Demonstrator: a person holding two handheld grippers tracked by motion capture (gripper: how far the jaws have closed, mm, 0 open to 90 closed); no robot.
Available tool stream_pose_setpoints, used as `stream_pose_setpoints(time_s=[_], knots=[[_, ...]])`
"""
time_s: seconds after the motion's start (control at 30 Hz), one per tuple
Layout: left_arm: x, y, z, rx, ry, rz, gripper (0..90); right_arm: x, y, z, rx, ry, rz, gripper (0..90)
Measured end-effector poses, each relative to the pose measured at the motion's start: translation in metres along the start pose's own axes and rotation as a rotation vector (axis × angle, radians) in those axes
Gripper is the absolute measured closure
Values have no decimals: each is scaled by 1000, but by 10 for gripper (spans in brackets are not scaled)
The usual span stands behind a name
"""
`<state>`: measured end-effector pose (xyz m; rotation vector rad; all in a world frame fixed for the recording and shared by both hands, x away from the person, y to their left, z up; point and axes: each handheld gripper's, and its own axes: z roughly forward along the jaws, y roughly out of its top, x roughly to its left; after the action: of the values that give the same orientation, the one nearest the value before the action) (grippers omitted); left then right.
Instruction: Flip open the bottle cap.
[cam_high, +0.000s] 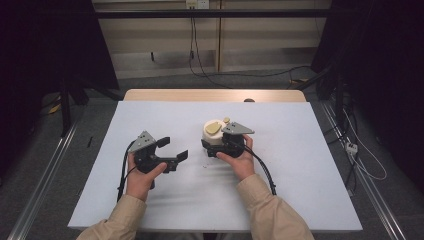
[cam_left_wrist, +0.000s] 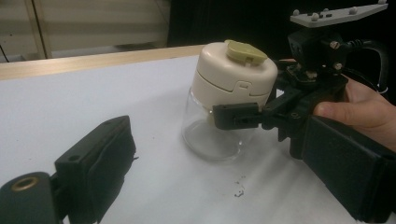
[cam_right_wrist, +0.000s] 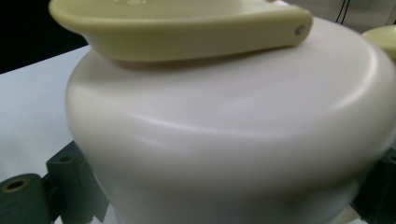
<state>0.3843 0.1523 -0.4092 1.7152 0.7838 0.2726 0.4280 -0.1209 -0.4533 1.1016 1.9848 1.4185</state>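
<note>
A glass jar (cam_high: 214, 131) with a cream lid and a yellow-green flap stands upright near the middle of the white sheet. My right gripper (cam_high: 222, 143) is shut on the jar, its jaws clamped just under the lid. In the left gripper view the jar (cam_left_wrist: 236, 79) shows with one of the right gripper's fingers (cam_left_wrist: 236, 115) pressed on its side. The right gripper view is close on the lid (cam_right_wrist: 233, 140) and flap (cam_right_wrist: 177, 28). My left gripper (cam_high: 173, 148) is open to the left of the jar and apart from it, with nothing between its jaws (cam_left_wrist: 219, 186).
The white sheet (cam_high: 300, 165) covers the table, with a wooden edge (cam_high: 215, 95) at the back. Small dark specks (cam_left_wrist: 239, 189) lie in front of the jar. Cables and a power strip (cam_high: 351, 147) lie on the floor to the right.
</note>
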Motion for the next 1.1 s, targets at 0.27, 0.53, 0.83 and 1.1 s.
stream_pose_setpoints(time_s=[0.27, 0.53, 0.83, 1.1], knots=[[-1, 6, 7, 3, -2, 7, 101, 0, 0, 0, 2, 1, -1, 58], [-2, 10, 15, 16, -18, 10, 164, 0, 0, 0, 1, 2, -2, 58], [-3, 17, 23, 31, -33, 6, 331, 0, 0, 0, 3, 5, 2, 58], [-6, 24, 28, 49, -43, 3, 427, 0, 0, 0, 3, 4, 1, 59]])
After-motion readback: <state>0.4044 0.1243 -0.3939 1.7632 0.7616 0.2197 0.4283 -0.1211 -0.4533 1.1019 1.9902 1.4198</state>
